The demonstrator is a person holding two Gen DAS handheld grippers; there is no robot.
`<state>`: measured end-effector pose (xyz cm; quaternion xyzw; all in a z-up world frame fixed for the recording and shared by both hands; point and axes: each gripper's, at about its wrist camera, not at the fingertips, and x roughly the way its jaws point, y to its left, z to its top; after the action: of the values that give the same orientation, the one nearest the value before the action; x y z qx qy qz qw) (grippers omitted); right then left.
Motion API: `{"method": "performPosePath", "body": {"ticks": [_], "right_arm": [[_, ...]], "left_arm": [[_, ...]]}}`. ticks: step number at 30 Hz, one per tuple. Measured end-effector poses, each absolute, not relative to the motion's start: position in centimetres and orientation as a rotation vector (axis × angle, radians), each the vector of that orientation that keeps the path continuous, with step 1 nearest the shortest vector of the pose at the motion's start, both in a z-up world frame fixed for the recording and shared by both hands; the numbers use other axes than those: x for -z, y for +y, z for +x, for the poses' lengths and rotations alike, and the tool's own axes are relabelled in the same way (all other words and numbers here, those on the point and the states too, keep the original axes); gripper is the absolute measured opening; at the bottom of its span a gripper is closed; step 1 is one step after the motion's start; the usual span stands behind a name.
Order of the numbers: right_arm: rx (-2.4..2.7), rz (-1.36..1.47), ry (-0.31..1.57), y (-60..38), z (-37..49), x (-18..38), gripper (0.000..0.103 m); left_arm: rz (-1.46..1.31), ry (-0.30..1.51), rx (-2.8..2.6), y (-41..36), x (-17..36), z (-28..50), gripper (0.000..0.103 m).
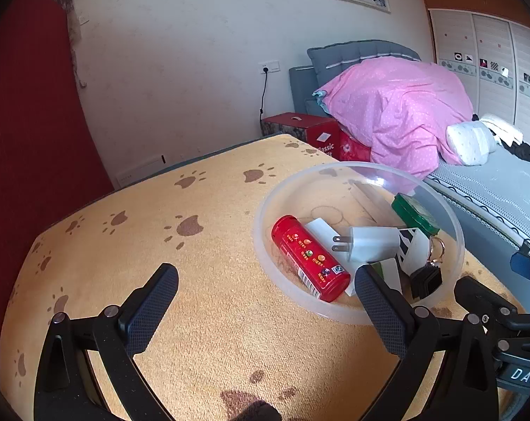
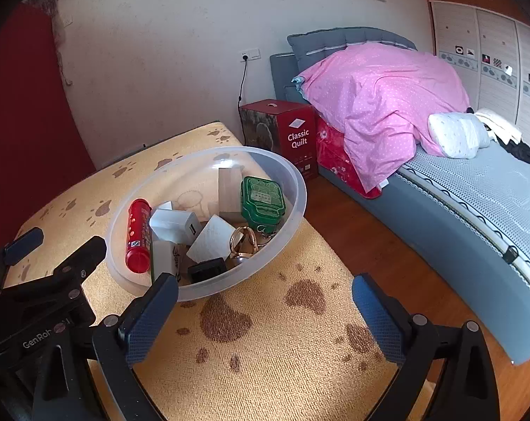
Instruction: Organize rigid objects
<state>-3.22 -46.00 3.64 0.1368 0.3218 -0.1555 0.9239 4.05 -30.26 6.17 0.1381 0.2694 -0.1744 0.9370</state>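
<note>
Your desk (image 1: 209, 315) wears a yellow cover printed with brown paw marks, and a bed (image 2: 475, 203) with a pink quilt (image 2: 381, 94) stands beyond it. On the desk's right part sits the clear plastic bowl (image 1: 265, 210), near the edge that faces the bed. Inside it lie the red tube (image 1: 309, 258) along the left wall, the white charger (image 1: 370, 244) in the middle with its prongs toward the tube, the green tin (image 2: 262, 200) at the far right side, a wooden block (image 2: 230, 191) just beside the tin, and a gold ring (image 2: 243, 242) near a small black piece (image 2: 207, 269) at the front.

Your left gripper (image 1: 265, 301) has its fingers spread wide and holds nothing; its right finger overlaps the bowl's near rim. Your right gripper (image 2: 265, 310) is likewise spread and holds nothing, over the bare cover just in front of the bowl.
</note>
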Motion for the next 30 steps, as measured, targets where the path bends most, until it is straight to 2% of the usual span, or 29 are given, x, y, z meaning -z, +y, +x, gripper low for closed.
{"method": "performPosePath", "body": {"ticks": [11,30], "right_arm": [[0.343,0.182,0.697,-44.7,-2.3,-3.6,0.102],[0.341,0.183,0.713,-44.7,-2.5,-3.2,0.102]], "left_arm": [[0.278,0.586,0.340,-29.4,-5.9,4.5,0.101],[0.253,0.613,0.367,-29.1,-5.1,4.7,0.101]]}}
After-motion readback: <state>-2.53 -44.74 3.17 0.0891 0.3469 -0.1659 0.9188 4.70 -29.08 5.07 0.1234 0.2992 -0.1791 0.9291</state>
